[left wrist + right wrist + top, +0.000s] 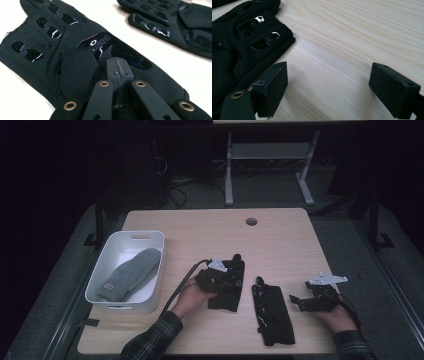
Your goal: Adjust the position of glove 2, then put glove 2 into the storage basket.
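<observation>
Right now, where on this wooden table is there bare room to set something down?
The far half of the light wooden table, around the round cable hole, is bare. The near edge is crowded: white plastic bin, two black gloves, and both grippers.

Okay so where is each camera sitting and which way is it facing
High view: above the person's side, facing forward and down on the table; both forearms, left gripper, right gripper.
Left gripper view: on the left gripper, jaws shut on the left glove.
Right gripper view: on the right gripper, jaws open over bare wood.
Shared: the right glove.
</observation>
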Demonstrator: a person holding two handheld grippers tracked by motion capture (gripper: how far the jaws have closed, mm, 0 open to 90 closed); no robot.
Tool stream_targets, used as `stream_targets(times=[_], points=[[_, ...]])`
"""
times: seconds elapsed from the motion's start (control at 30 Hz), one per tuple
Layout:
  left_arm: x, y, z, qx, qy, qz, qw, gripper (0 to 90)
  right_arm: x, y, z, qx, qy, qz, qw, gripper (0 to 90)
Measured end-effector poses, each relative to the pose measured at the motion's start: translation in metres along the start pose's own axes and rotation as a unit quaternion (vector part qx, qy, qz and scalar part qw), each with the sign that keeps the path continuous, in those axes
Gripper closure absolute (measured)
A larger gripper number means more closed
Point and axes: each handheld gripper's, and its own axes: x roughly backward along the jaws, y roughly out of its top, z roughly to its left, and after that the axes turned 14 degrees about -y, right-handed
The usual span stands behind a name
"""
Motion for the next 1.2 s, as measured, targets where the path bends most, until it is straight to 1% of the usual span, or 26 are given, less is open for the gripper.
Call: stream_targets(times=[0.07,0.1,0.17,0.2,0.23,0.3,0.53,0.67,0.8,0.83,0.87,0.9,0.93,0.97,1.0,1.03,1.1,1.13,1.17,1.2], points=[[0.001,-0.004,-0.004,0.0,-0.003,-0.004,1.0,89.6,0.0,0.0,0.0,0.0,0.0,0.0,1.0,15.3],[0.002,-0.007,-0.007,0.004,-0.005,-0.006,1.0,89.6,0.0,0.0,0.0,-0.001,0.0,0.0,1.0,15.3],[0.004,-0.01,-0.01,0.002,-0.008,-0.005,1.0,89.6,0.0,0.0,0.0,-0.001,0.0,0.0,1.0,15.3],[0.004,-0.011,-0.012,0.005,-0.01,-0.005,0.9999,89.6,0.0,0.0,0.0,-0.001,0.0,0.0,1.0,15.3],[0.005,-0.013,-0.014,0.002,-0.011,-0.003,0.9999,89.6,0.0,0.0,0.0,-0.001,0.0,0.0,1.0,15.3],[0.007,-0.017,-0.018,0.004,-0.015,-0.004,0.9999,89.6,0.0,0.0,0.0,-0.001,0.0,0.0,1.0,15.3],[0.014,-0.028,-0.032,-0.002,-0.02,0.003,0.9998,89.5,0.0,0.0,0.0,-0.002,-0.001,0.001,1.0,14.9],[0.016,-0.034,-0.039,-0.003,-0.029,0.004,0.9996,89.5,0.0,0.0,0.001,-0.003,-0.002,0.001,1.0,14.7],[0.017,-0.038,-0.045,-0.001,-0.036,-0.001,0.9994,89.4,-0.001,0.0,0.001,-0.003,-0.004,0.001,1.0,13.5],[0.017,-0.039,-0.046,-0.004,-0.037,0.001,0.9993,89.4,-0.001,0.0,0.0,-0.002,-0.004,0.001,1.0,13.1],[0.018,-0.039,-0.048,-0.003,-0.038,-0.004,0.9993,88.5,-0.001,0.0,0.001,-0.002,-0.003,0.002,1.0,13.0],[0.021,-0.039,-0.048,-0.006,-0.041,-0.005,0.9991,83.2,-0.001,0.0,0.001,-0.002,-0.004,0.002,1.0,13.1],[0.024,-0.038,-0.05,-0.007,-0.041,-0.01,0.9991,80.4,0.0,0.0,0.001,-0.002,-0.005,0.003,1.0,14.3],[0.028,-0.037,-0.051,-0.01,-0.035,-0.014,0.9992,77.8,0.001,0.001,0.001,-0.005,-0.009,0.007,0.9999,16.7],[0.032,-0.036,-0.052,-0.014,-0.025,-0.018,0.9994,75.6,0.002,0.002,0.001,-0.007,-0.008,0.012,0.9999,23.1],[0.037,-0.035,-0.052,-0.013,-0.018,-0.023,0.9995,73.2,0.004,0.003,0.001,-0.006,-0.005,0.014,0.9999,31.1],[0.045,-0.036,-0.05,-0.006,0.001,-0.03,0.9995,67.8,0.01,0.005,0.004,-0.009,0.009,0.01,0.9999,44.7],[0.048,-0.038,-0.048,-0.002,0.009,-0.032,0.9995,65.4,0.014,0.006,0.008,-0.003,0.018,0.007,0.9998,52.3],[0.049,-0.04,-0.047,0.003,0.012,-0.03,0.9995,62.4,0.017,0.007,0.011,-0.001,0.022,0.008,0.9997,58.7],[0.05,-0.041,-0.045,0.008,0.014,-0.027,0.9995,58.8,0.02,0.008,0.015,0.005,0.029,0.006,0.9996,63.4]])
